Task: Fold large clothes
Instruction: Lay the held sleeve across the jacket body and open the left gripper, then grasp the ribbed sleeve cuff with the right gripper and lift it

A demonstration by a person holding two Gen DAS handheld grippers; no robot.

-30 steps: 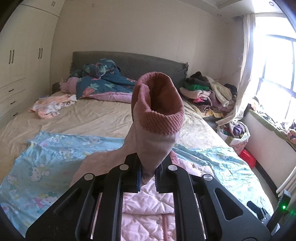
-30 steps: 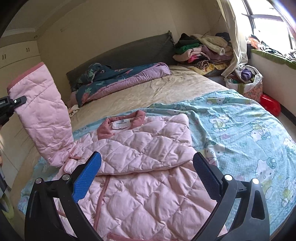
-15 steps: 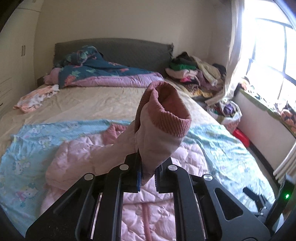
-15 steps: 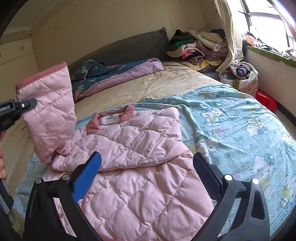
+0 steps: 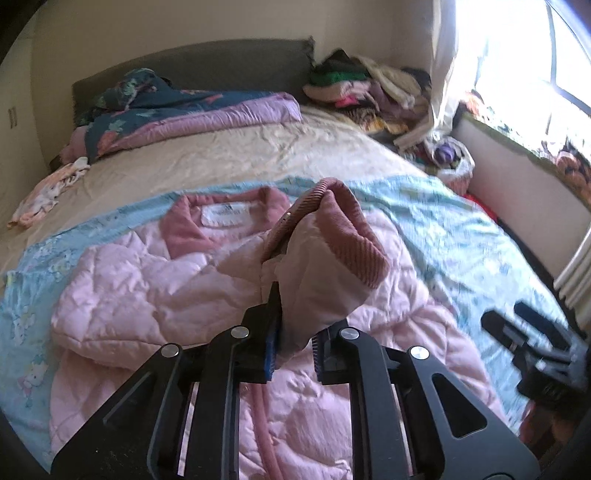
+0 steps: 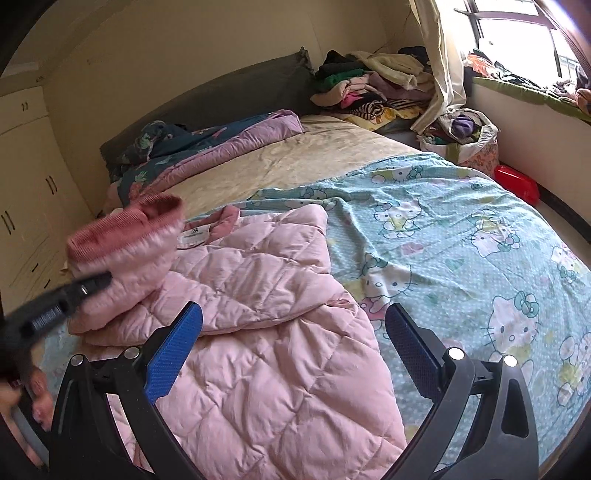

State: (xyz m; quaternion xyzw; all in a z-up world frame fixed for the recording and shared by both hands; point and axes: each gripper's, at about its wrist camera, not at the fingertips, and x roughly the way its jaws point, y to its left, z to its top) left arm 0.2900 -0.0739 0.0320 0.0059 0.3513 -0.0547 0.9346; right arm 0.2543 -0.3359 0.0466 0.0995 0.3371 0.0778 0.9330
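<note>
A pink quilted jacket [image 6: 266,332] lies spread on a light blue cartoon-print sheet [image 6: 461,236] at the near end of the bed [image 6: 303,155], its darker pink collar [image 5: 221,218] and white label toward the far side. One sleeve [image 5: 317,266], ending in a ribbed dark pink cuff [image 5: 354,236], is raised over the jacket's body and sits between the blue pads of the left gripper [image 5: 293,345], whose jaws are opening around the fabric, the left pad against it. The right gripper [image 6: 291,350] hangs over the jacket's near right part, its jaws spread wide with nothing between them. Farther off lie a floral quilt [image 6: 207,144] by the grey headboard [image 6: 229,92] and a heap of clothes [image 6: 373,88] at the far right, near the curtain [image 6: 439,62] and window [image 6: 517,33].
</note>
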